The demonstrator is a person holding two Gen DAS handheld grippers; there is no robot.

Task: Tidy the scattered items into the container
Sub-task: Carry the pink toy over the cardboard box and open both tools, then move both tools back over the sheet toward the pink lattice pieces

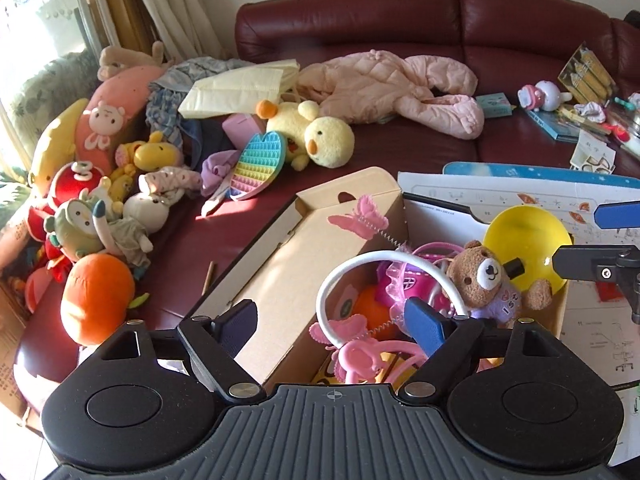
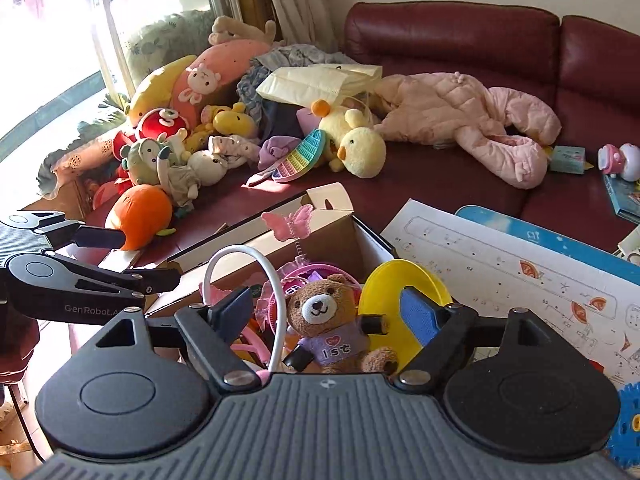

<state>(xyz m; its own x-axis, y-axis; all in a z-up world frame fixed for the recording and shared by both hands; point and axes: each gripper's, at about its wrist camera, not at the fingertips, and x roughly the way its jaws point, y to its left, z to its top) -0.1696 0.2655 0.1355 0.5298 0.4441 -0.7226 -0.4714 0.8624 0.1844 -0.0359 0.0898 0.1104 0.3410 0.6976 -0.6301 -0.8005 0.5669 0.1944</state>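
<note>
sofa (image 1: pixel 400 12): dark red leather, holds everything; toys and clothes strewn across the seat
pink snowsuit (image 1: pixel 392 88): quilted, lying flat toward the backrest
cardboard box (image 1: pixel 280 264): the container, open-topped, on the seat front, flap up at its far end; printed instruction sheet (image 2: pixel 500 264) just beside it on the right
plush pile (image 1: pixel 92 184): far left of the seat, well apart from the box; orange plush (image 1: pixel 98 298) at its near end
yellow duck plush (image 1: pixel 316 136): beyond the box, outside it, touching the rainbow heart pop-it (image 1: pixel 260 164)
left hand-held gripper (image 1: pixel 332 320): jaws spread, nothing pinched, over the box's near end
right hand-held gripper (image 2: pixel 328 312): jaws spread wide, nothing pinched; bear between them but pads clear of it
yellow bowl (image 1: pixel 524 240): inside the box, right side, tilted on edge
white headband (image 1: pixel 360 276): inside the box, arched upright, pink butterflies on springs
teddy bear (image 2: pixel 324 320): brown, purple shirt, inside the box against the bowl
</note>
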